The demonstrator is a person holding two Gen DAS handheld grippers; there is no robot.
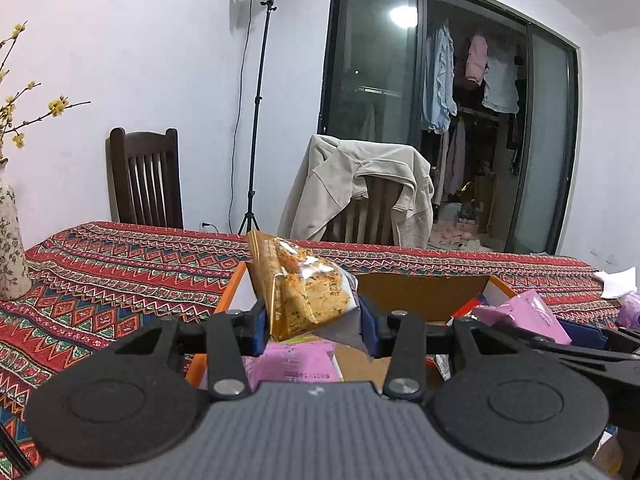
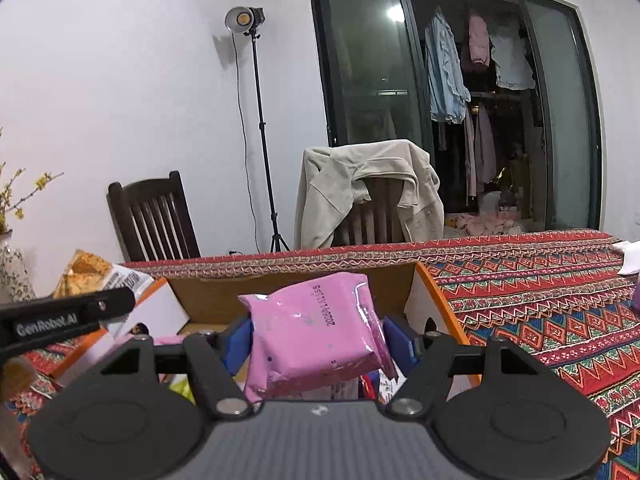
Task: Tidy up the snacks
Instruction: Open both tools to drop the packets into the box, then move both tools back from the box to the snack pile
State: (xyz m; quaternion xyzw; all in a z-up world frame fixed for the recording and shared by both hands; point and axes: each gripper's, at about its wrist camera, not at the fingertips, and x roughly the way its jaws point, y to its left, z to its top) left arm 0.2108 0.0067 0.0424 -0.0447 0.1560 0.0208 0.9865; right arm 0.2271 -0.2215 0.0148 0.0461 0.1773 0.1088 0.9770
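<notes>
Snacks in both tools, raised over one cardboard box point(image 1: 420, 290) with orange edges on the patterned worktop point(image 1: 100, 272).

Left tool point(image 1: 312, 320): clamped on a clear cracker bag point(image 1: 308, 292), pinched low so the bag stands tilted above the fingers point(image 1: 258, 326). Held over the box's left half, probably to drop it in on that side. Below it, lying flat in the box, another pink packet point(image 1: 296, 360).

Right tool point(image 2: 316, 342): closed around a pink packet point(image 2: 316, 340), gripped across its middle with the printed date facing up and the packet leaning left. Hanging over the box point(image 2: 296, 292), above other wrappers, seemingly for release there too. Both loads clear of the box walls, so likely midway through the sorting.

Shown by the left wrist view only: the box's floor and the flat pink packet in it, plus crumpled white tissue point(image 1: 618, 280) at far right on the worktop. Shown by the right wrist view only: the left tool's arm from the side with its lettering, the cracker bag's printed white end point(image 2: 124, 278), and the box's right wall with a cut-out handle hole point(image 2: 430, 326).
</notes>
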